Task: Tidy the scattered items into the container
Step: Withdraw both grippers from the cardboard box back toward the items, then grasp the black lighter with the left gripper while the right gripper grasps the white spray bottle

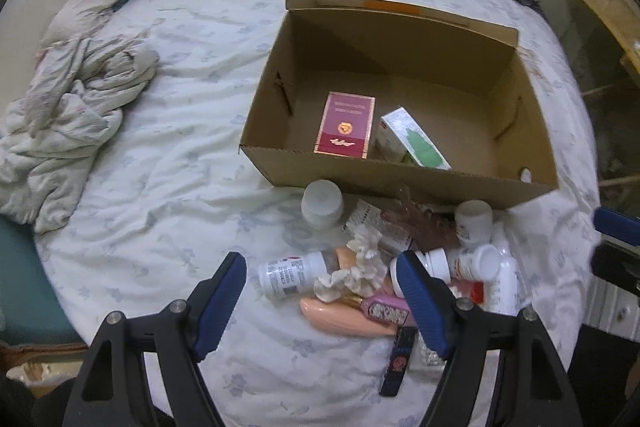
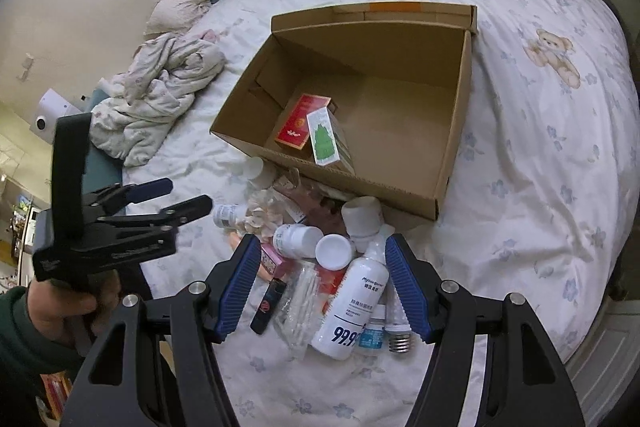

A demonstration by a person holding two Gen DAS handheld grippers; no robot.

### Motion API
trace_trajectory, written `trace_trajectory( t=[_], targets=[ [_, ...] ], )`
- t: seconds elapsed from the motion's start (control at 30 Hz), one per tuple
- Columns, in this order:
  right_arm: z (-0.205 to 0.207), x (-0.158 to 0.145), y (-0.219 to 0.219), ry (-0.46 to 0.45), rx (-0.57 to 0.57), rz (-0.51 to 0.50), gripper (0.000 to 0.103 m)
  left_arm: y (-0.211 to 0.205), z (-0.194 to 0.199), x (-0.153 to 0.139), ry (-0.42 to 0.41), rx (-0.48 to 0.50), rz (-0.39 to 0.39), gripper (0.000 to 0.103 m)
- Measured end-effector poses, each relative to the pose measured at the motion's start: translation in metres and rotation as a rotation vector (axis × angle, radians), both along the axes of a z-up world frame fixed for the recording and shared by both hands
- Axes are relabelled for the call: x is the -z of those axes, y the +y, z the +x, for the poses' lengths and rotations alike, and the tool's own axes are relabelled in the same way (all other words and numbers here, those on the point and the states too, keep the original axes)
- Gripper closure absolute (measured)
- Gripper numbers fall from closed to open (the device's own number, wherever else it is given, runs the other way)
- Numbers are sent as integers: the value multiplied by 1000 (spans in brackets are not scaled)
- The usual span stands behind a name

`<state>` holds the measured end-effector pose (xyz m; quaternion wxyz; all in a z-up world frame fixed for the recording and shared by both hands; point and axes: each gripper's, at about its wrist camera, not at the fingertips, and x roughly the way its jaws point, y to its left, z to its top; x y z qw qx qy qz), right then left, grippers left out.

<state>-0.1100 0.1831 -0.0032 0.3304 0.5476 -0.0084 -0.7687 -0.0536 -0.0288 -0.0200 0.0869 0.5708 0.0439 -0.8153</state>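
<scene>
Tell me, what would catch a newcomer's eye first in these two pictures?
Probably the open cardboard box in the middle of the bed, with a red carton and a green-and-white carton lying inside. Next, the jumble just in front of it: white pill bottles, a cream scrunchie, and a tall white bottle marked 99.9. Framing it all, the blue-padded left gripper and right gripper hang open above the heap.

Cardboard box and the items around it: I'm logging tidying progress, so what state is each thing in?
cardboard box: open, upright on the bed.
red box: inside, flat.
green-and-white box: inside, tilted.
white spray bottle: outside, lying down.
white scrunchie: outside, on the pile.
left hand-held gripper: open, empty.
right hand-held gripper: open, empty.
</scene>
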Motion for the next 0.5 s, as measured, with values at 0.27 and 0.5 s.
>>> trace_trajectory(
  t=[0.27,0.5],
  targets=[
    [17,15,-5,-30,36,-6,34,-28,17,6,24,33,88,25],
    [16,25,23,-41,109,-15,34,-35,24,29,14,91,160,25]
  ],
)
